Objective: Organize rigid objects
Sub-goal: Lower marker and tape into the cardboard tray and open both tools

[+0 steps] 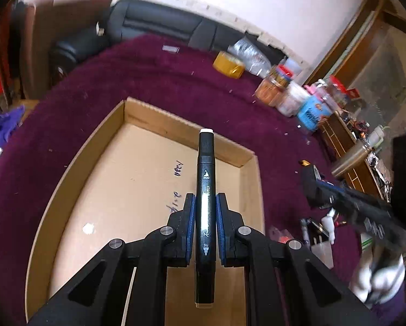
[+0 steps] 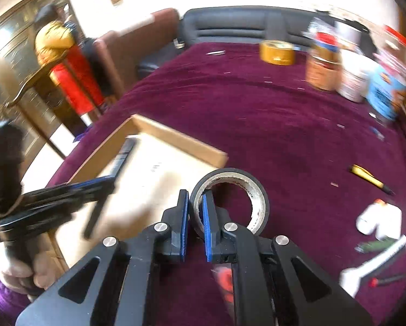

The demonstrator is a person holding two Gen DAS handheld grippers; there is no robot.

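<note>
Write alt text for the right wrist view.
The right gripper is shut on the wall of a black tape roll above a maroon tablecloth. To its left, the left gripper holds a black marker over a shallow cardboard box.

- We read "BROAD" under a small nib icon on the black marker (image 1: 205, 203), near its far end.
- We read "FINE" by a second nib icon near its close end.
- Along its barrel stands "MARKER" and a script brand starting "Tou", the rest hidden.
- Handwriting on the cardboard box (image 1: 137, 179) floor is illegible.
</note>
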